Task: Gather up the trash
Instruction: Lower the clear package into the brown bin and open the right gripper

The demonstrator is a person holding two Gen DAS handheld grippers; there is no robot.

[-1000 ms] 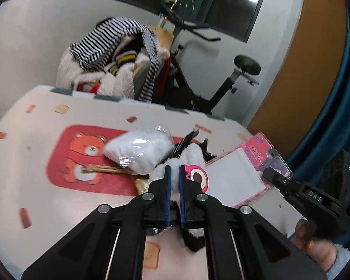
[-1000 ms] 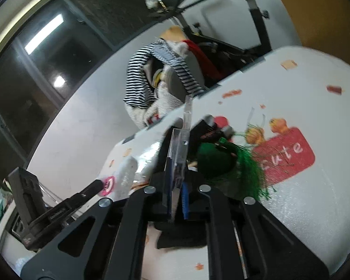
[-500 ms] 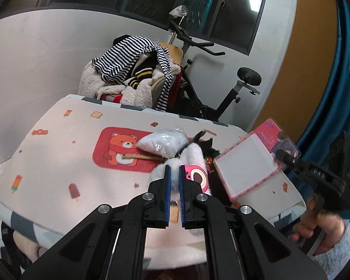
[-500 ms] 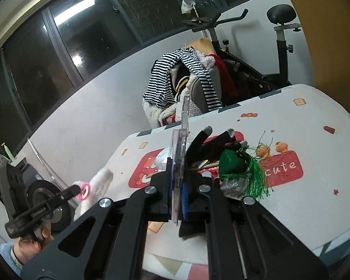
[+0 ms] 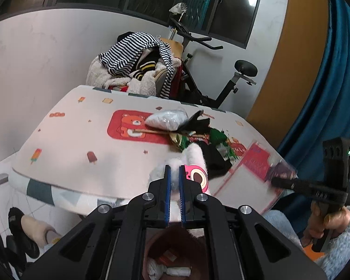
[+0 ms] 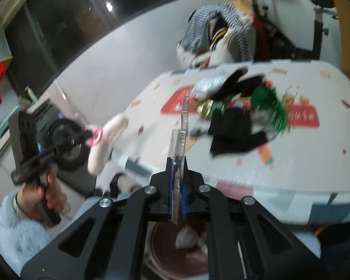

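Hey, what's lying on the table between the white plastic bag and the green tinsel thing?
Black gloves and a gold-green foil wrapper lie between the white plastic bag and the green tinsel, clearest in the left wrist view.

Both grippers — left gripper [image 5: 174,186] and right gripper [image 6: 177,182] — angle downward, jaws clamped nearly together.

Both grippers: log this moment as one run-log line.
left gripper: shut on fluffy white item | right gripper: shut on clear plastic package | both above bin

Home room: exercise bike [image 5: 212,74], clothes-heaped chair [image 5: 137,70], cartoon-print tablecloth [image 5: 77,140], slippers [image 5: 32,228] on floor.
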